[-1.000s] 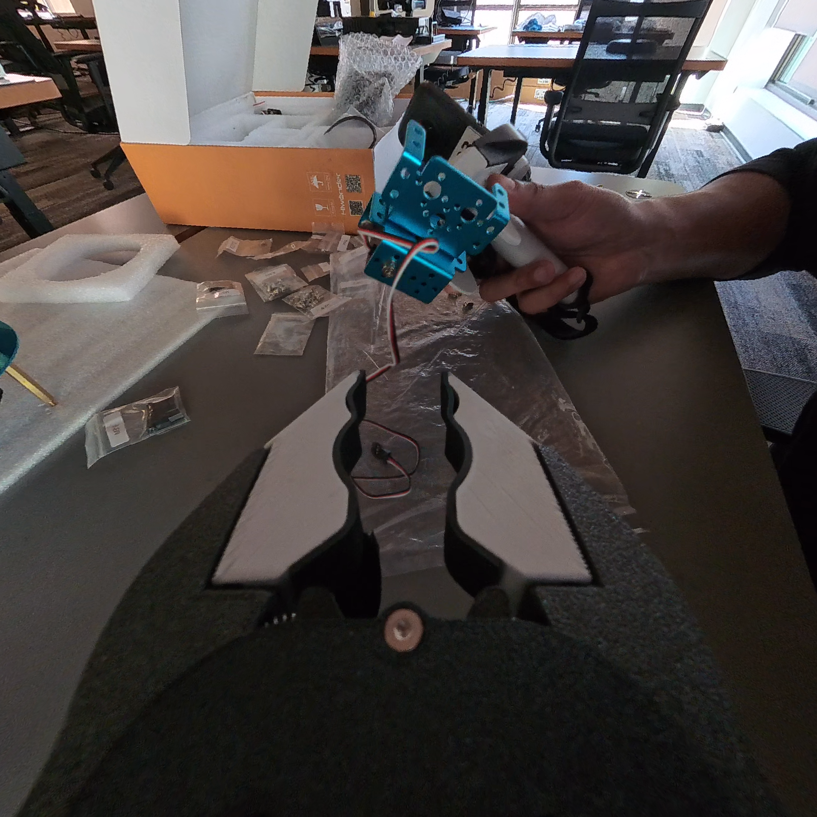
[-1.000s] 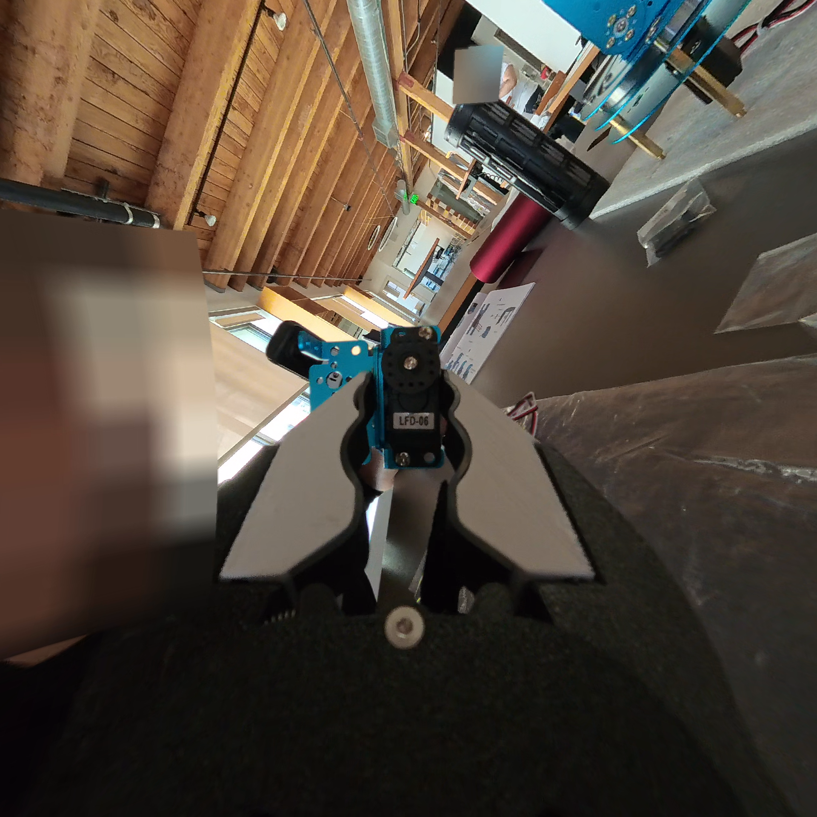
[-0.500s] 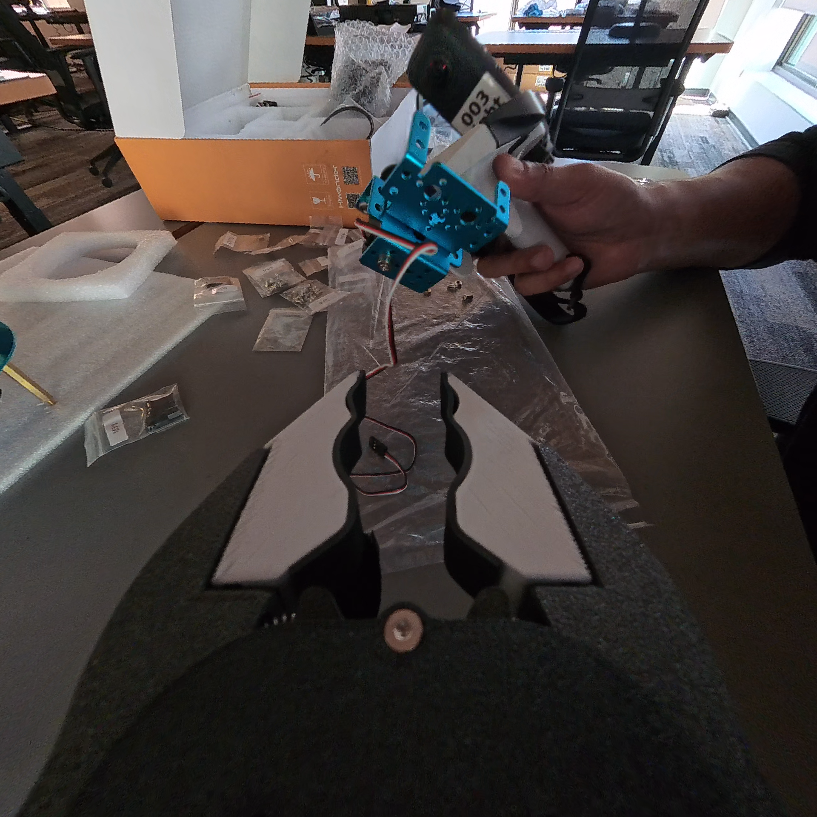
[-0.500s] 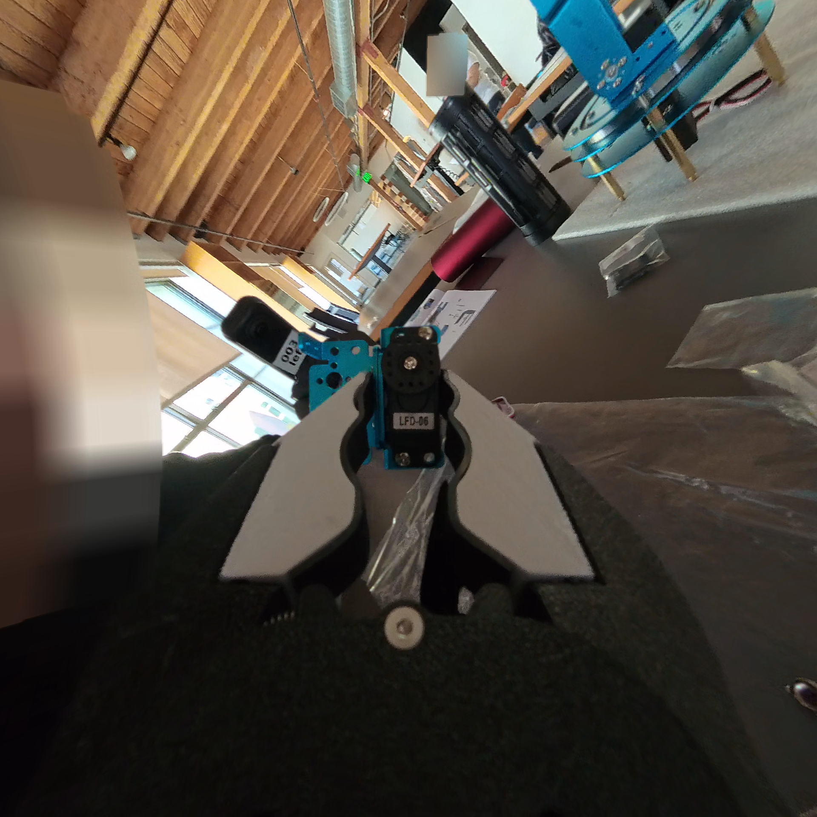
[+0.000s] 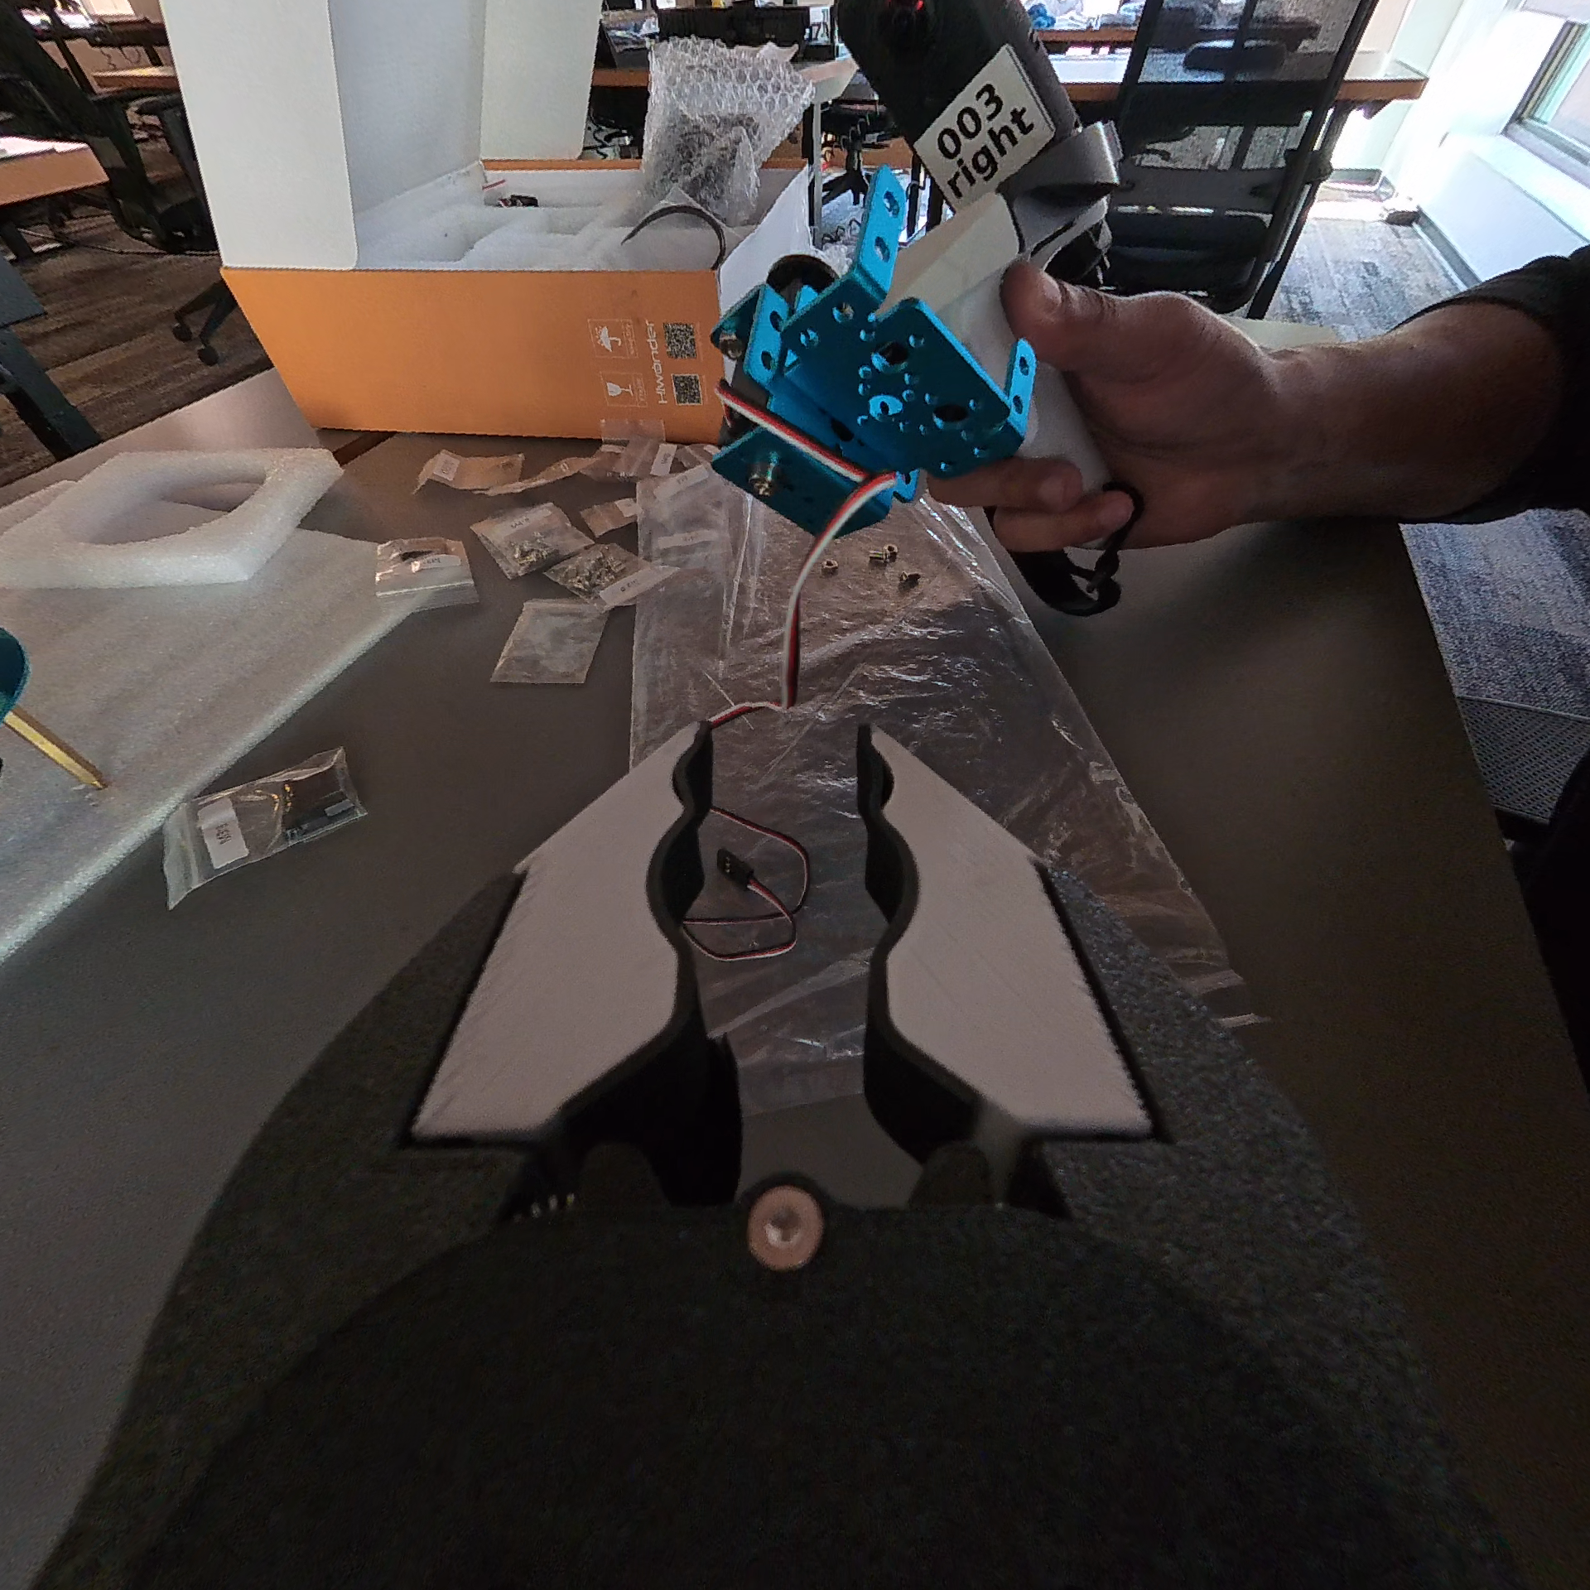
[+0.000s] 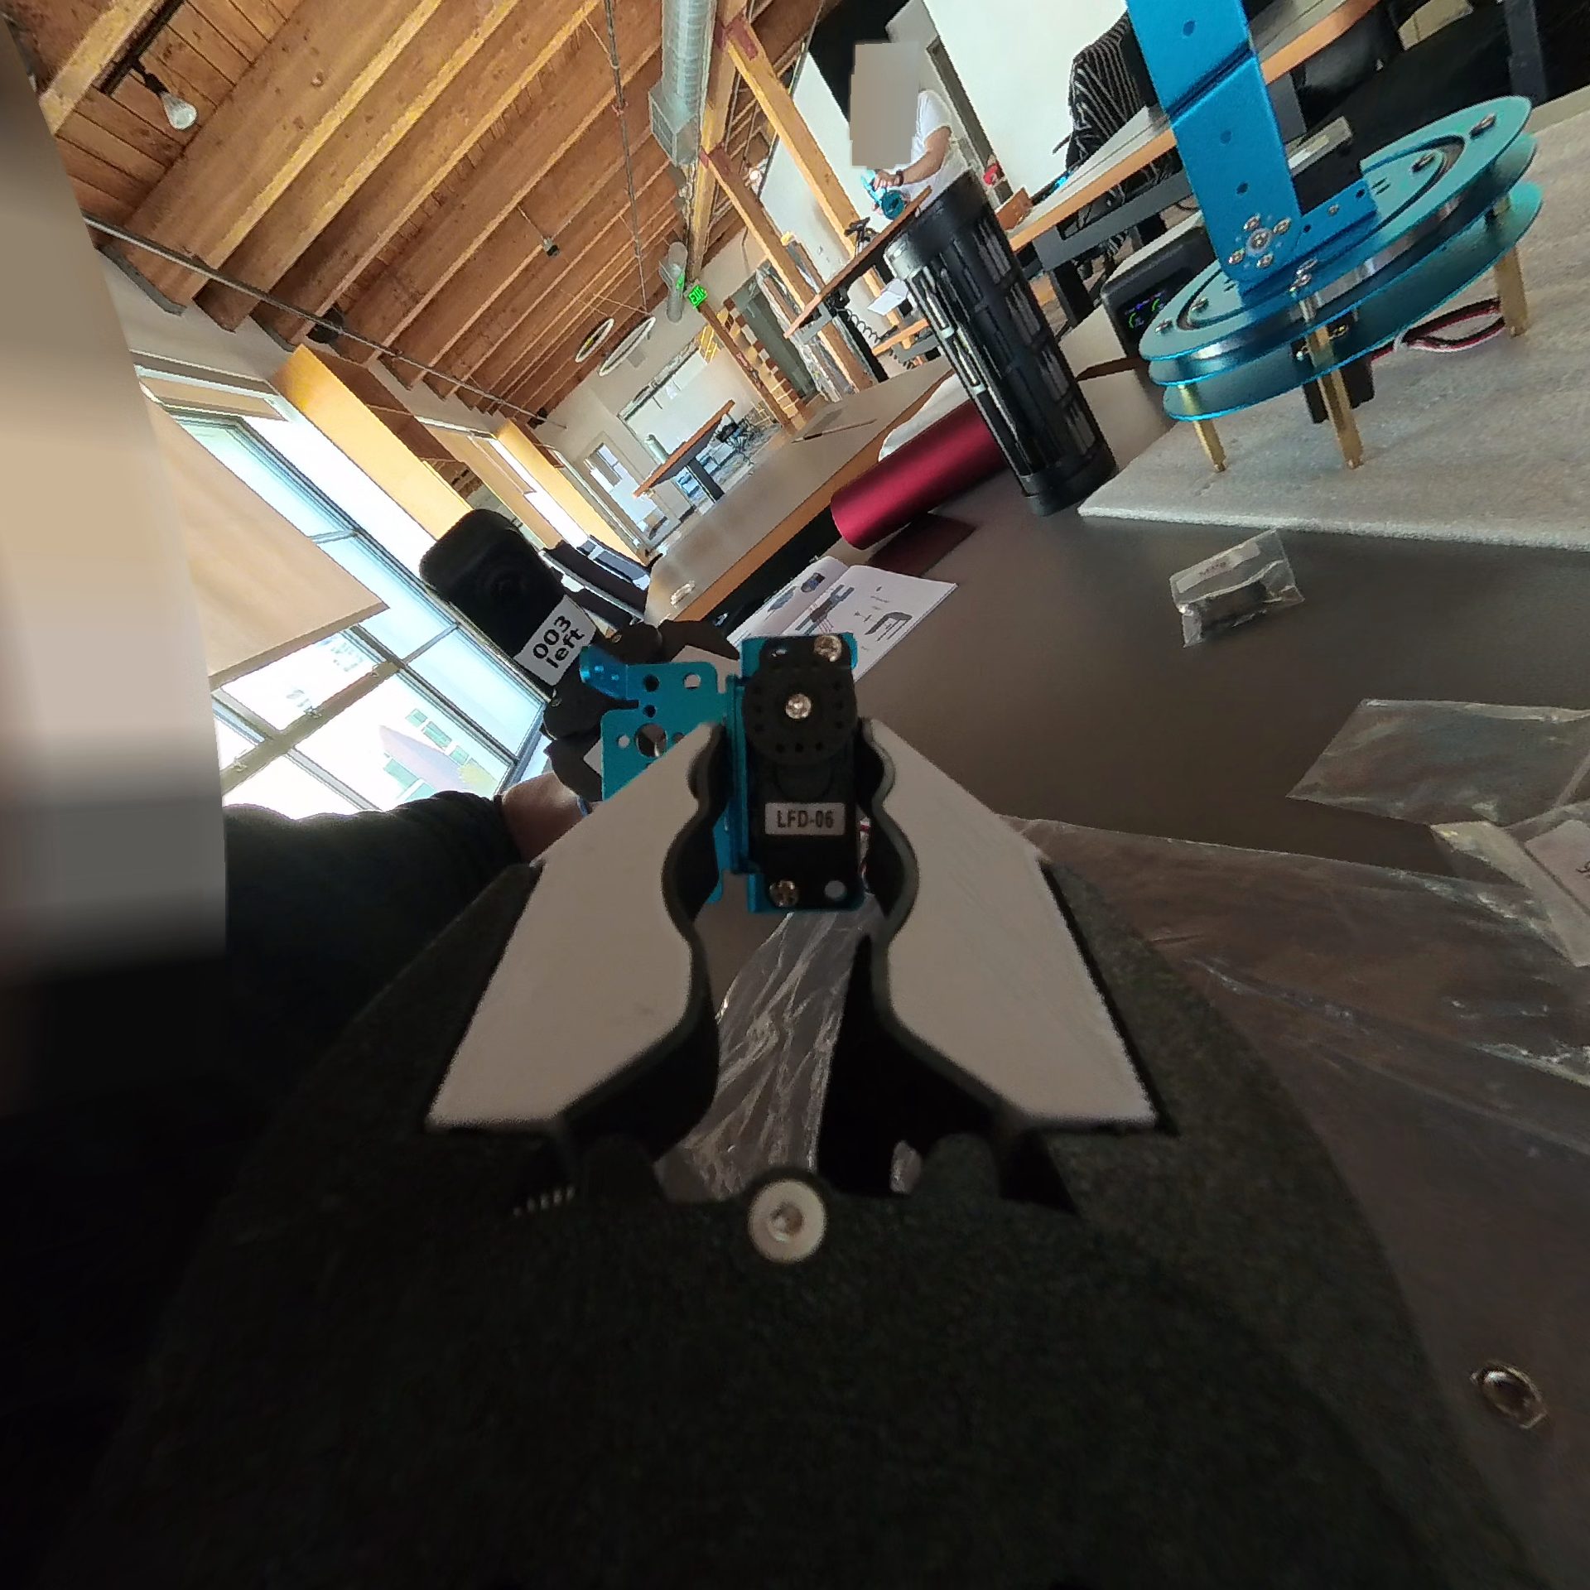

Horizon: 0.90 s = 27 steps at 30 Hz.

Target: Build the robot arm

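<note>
your right gripper (image 5: 946, 284) hides behind the blue servo bracket (image 5: 869, 387) – its fingertips can't be seen in the left wrist view. the teal disc (image 5: 10, 680) is cut by the left edge, and the small bags (image 5: 551, 551) hold parts too tiny to tell.

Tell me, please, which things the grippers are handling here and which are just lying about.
Handled: right gripper, shut on the blue servo bracket; its striped cable, trailing down beneath the open left gripper.
Lying about: orange box, screw bags, foam frame, plastic sheet, booklet, blue round base.
</note>
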Motion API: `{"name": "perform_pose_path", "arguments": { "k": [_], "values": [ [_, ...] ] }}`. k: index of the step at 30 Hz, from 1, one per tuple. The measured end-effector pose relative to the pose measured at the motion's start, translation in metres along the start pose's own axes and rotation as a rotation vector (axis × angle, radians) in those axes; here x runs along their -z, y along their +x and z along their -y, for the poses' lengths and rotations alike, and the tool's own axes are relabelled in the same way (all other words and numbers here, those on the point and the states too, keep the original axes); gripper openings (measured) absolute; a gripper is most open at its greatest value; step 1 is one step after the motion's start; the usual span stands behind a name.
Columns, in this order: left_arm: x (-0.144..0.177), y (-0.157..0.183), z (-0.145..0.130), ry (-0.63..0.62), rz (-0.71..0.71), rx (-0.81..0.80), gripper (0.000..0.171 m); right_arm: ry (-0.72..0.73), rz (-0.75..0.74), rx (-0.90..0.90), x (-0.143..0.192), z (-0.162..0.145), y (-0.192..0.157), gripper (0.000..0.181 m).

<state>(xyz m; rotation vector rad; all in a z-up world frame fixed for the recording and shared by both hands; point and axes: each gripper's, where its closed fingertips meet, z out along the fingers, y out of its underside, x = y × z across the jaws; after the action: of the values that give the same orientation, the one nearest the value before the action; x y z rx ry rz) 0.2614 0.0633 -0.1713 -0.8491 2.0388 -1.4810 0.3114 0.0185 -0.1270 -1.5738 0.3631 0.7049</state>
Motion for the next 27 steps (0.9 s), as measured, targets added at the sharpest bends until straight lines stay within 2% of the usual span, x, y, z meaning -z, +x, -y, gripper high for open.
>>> {"name": "perform_pose_path", "arguments": {
  "k": [3, 5, 8, 10, 12, 15, 18, 20, 22, 24, 27],
  "values": [
    [0.004, -0.003, 0.005, 0.006, 0.019, -0.007, 0.033, 0.0, -0.006, 0.01, 0.0, 0.001, 0.0, 0.028],
    [0.019, -0.015, 0.016, 0.008, 0.107, -0.003, 0.033, -0.012, -0.025, 0.034, 0.001, 0.001, 0.001, 0.028],
    [0.082, -0.035, 0.025, 0.022, 0.294, 0.096, 0.033, -0.051, -0.127, 0.148, 0.005, 0.003, 0.012, 0.028],
    [0.139, -0.04, 0.013, 0.049, 0.424, 0.185, 0.033, -0.117, -0.22, 0.241, 0.008, 0.001, 0.023, 0.028],
    [0.194, -0.046, -0.013, 0.061, 0.599, 0.276, 0.033, -0.202, -0.31, 0.321, 0.011, -0.005, 0.037, 0.028],
    [0.245, -0.04, -0.057, 0.036, 0.773, 0.343, 0.034, -0.313, -0.407, 0.379, 0.013, -0.016, 0.054, 0.028],
    [0.263, -0.036, -0.084, 0.033, 0.85, 0.333, 0.034, -0.376, -0.456, 0.382, 0.009, -0.028, 0.065, 0.028],
    [0.266, -0.031, -0.08, 0.073, 0.809, 0.329, 0.036, -0.391, -0.479, 0.389, 0.004, -0.032, 0.067, 0.028],
    [0.278, -0.034, -0.071, 0.124, 0.845, 0.265, 0.037, -0.423, -0.541, 0.435, 0.003, -0.036, 0.073, 0.028],
    [0.286, -0.04, -0.074, 0.122, 0.891, 0.253, 0.037, -0.458, -0.61, 0.502, 0.003, -0.039, 0.081, 0.028],
    [0.284, -0.042, -0.079, 0.113, 0.861, 0.299, 0.037, -0.489, -0.675, 0.561, 0.006, -0.041, 0.087, 0.028]
  ]
}}
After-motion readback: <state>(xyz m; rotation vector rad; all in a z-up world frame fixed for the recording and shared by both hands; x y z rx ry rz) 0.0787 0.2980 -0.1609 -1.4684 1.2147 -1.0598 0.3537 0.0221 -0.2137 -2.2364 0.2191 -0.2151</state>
